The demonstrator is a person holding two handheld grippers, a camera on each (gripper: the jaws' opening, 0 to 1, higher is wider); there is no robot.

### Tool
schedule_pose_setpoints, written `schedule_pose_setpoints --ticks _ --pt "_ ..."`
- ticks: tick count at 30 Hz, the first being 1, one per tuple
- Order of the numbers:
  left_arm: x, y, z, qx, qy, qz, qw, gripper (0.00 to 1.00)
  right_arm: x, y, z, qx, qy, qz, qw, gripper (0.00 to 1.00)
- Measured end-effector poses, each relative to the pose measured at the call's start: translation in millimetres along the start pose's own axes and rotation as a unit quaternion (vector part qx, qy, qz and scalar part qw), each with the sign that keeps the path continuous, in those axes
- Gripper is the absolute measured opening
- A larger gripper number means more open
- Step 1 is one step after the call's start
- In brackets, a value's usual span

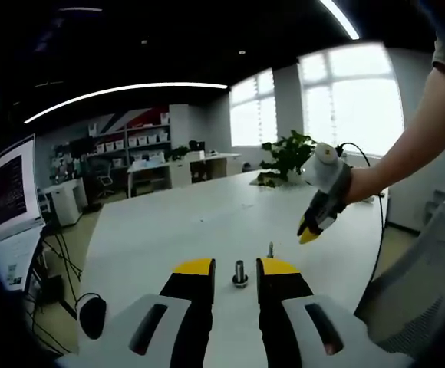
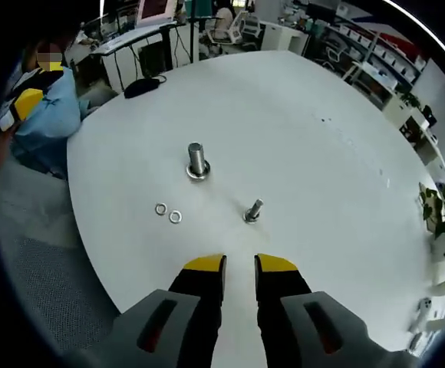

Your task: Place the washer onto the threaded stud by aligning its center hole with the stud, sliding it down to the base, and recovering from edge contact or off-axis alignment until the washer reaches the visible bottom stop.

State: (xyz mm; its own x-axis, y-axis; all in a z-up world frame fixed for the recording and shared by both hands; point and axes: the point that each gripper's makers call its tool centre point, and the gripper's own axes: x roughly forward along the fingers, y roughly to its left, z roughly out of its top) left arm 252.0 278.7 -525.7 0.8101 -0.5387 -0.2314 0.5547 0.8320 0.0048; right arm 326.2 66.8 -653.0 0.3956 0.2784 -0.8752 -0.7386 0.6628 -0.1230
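Note:
Two small metal washers (image 2: 161,208) (image 2: 176,217) lie flat on the white table (image 2: 299,130), side by side. A thick threaded stud (image 2: 197,161) stands upright on its round base beyond them, and a thinner stud (image 2: 253,211) stands to their right. My right gripper (image 2: 240,263) hovers above the table near the thin stud, jaws a little apart and holding nothing. In the left gripper view the thick stud (image 1: 240,274) shows in the gap of my open left gripper (image 1: 236,267), with the thin stud (image 1: 270,249) behind. The right gripper (image 1: 311,230) hangs above on a hand.
A black mouse (image 2: 142,87) lies at the table's far edge. A potted plant (image 1: 288,157) stands at the table's other end. A monitor (image 1: 11,188) and desks sit off the table. A person in blue holds the left gripper (image 2: 24,101) at the table's rim.

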Motion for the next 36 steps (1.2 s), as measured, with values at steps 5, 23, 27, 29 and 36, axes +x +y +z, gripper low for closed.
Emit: schedule_pose_setpoints --ticks 5,23,27,29,36 --pt "-1.2 4.7 -0.2 -0.008 -0.002 0.005 1.0000 0.20 -8.0 -1.4 2.7 -0.004 -0.003 -0.007 1.0000 0.18" --pt "0.5 -1.0 -0.9 0.008 0.004 0.000 1.0000 0.21 -24.7 1.6 -9.7 -0.028 0.004 -0.017 0.9995 0.19" --pt "1.0 -0.9 -0.7 0.010 0.004 0.000 0.9999 0.21 -30.0 0.6 -17.8 -0.020 0.004 -0.018 0.9996 0.19" --pt "0.1 -0.4 -1.6 0.007 0.005 0.000 1.0000 0.21 -32.1 1.0 -20.9 -0.016 0.004 -0.019 0.9997 0.19" --pt "0.2 1.8 -3.0 0.005 0.007 0.004 1.0000 0.21 -33.2 4.4 -20.9 -0.021 0.002 -0.020 0.9996 0.21"
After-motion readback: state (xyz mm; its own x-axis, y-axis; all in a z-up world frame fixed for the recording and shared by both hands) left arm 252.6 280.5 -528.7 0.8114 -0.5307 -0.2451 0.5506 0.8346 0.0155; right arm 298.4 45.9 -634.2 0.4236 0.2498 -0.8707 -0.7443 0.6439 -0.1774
